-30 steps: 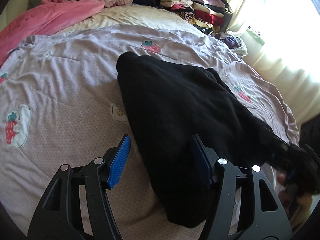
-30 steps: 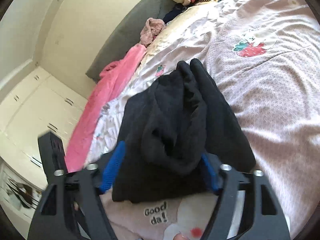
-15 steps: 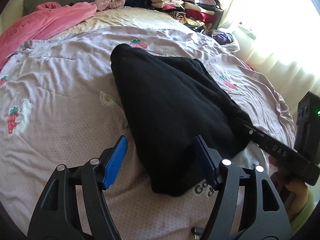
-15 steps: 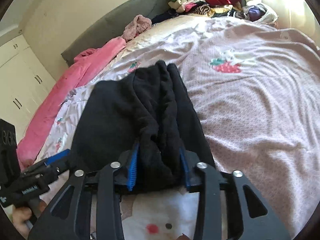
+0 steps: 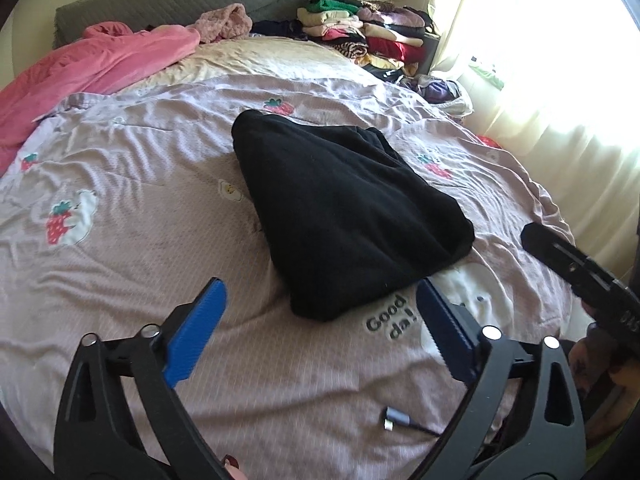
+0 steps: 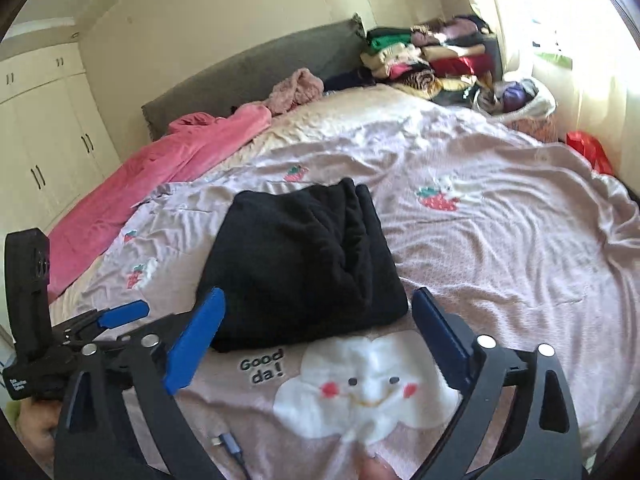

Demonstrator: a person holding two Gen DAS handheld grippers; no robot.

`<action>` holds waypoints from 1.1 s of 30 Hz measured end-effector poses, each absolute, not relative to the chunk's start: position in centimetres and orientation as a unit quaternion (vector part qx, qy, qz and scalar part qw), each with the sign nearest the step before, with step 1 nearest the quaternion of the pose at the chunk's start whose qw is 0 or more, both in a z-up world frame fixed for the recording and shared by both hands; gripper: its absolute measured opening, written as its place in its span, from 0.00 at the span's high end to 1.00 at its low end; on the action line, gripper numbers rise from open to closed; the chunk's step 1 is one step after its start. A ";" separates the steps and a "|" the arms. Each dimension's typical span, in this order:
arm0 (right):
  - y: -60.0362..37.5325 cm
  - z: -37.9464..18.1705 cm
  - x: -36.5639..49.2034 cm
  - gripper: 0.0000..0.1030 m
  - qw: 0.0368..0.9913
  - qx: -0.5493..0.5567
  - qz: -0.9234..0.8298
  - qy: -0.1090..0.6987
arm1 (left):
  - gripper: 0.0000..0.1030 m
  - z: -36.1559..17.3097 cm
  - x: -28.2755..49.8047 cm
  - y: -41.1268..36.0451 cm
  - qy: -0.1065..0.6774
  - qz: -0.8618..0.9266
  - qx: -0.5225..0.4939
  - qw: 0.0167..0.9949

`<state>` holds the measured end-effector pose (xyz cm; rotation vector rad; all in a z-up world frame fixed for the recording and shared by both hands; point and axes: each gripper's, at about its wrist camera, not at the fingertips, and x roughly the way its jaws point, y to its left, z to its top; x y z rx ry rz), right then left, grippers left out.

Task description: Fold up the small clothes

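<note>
A folded black garment lies flat on the lilac bedspread, also in the right wrist view. My left gripper is open and empty, just short of the garment's near edge. My right gripper is open and empty, pulled back from the garment's near edge above the "Good da!" print. The right gripper's body shows at the right of the left wrist view, and the left gripper shows at the left of the right wrist view.
A pink blanket lies at the far left by the grey headboard. A stack of folded clothes stands at the far corner. A small cable plug lies near the bed's front edge. Curtains hang at the right.
My right gripper let go of the black garment, opened and drew back. My left gripper also drew back from it. The garment now lies free on the bed.
</note>
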<state>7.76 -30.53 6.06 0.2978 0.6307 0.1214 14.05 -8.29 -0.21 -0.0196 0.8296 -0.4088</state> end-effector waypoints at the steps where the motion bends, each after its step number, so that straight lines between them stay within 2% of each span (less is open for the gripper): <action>1: -30.3 6.3 7.4 0.06 0.939 0.138 0.060 0.309 | 0.09 -0.2 13.6 -8.1 0.400 -0.196 -0.009 0.895; 13: -28.9 5.1 3.5 0.05 0.938 0.072 0.061 0.333 | 0.09 -0.9 9.5 -6.0 0.408 -0.181 -0.018 0.895; 33: -28.9 4.5 3.3 0.05 0.936 0.068 0.058 0.342 | 0.09 -1.4 8.8 -5.4 0.414 -0.162 -0.026 0.896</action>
